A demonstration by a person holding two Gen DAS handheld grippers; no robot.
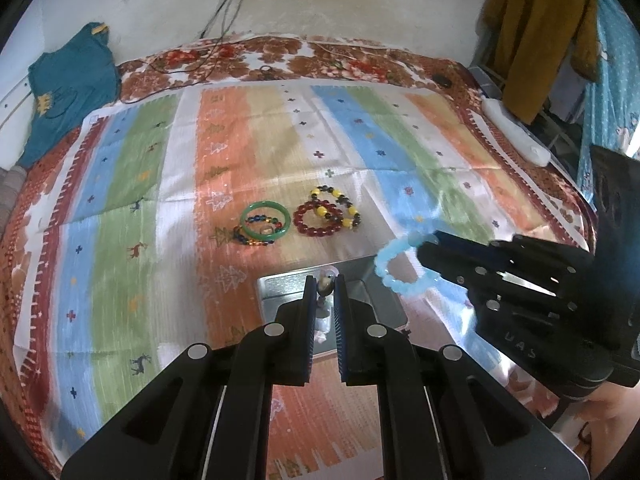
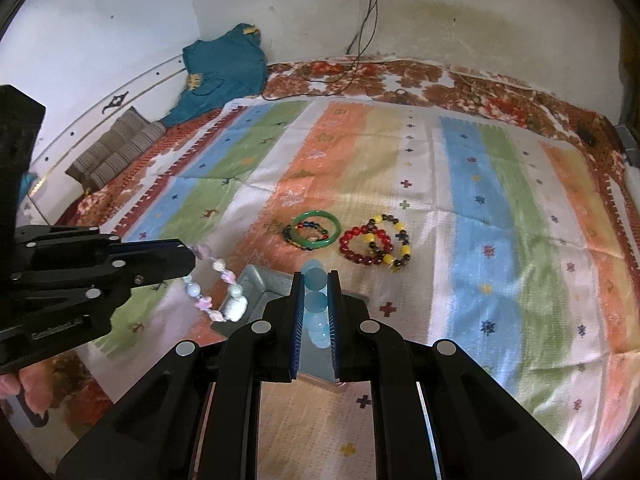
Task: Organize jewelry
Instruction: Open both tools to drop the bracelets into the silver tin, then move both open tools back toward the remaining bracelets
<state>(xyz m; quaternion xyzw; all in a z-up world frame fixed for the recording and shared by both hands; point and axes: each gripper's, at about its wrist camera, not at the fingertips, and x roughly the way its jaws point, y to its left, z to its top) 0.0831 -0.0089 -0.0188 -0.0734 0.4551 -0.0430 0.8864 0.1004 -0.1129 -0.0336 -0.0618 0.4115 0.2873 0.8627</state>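
My left gripper [image 1: 324, 286] is shut on a pink and white bead bracelet [image 2: 216, 288], which hangs over a grey metal tray [image 1: 360, 300]; the left gripper also shows in the right wrist view [image 2: 192, 256]. My right gripper [image 2: 314, 280] is shut on a light blue bead bracelet [image 1: 400, 268] held above the tray's right side; the right gripper also shows in the left wrist view [image 1: 424, 246]. On the striped cloth beyond lie a green bangle [image 1: 265, 220] over a dark multicolour bead bracelet [image 1: 252, 240], a red bead bracelet [image 1: 318, 220] and a yellow and black bead bracelet [image 1: 340, 204].
The striped cloth [image 1: 160, 200] covers a bed with a floral sheet [image 1: 280, 56]. A teal shirt [image 1: 68, 88] lies at the far left, a white power strip [image 1: 516, 132] at the right edge, cables [image 1: 224, 20] run down the wall.
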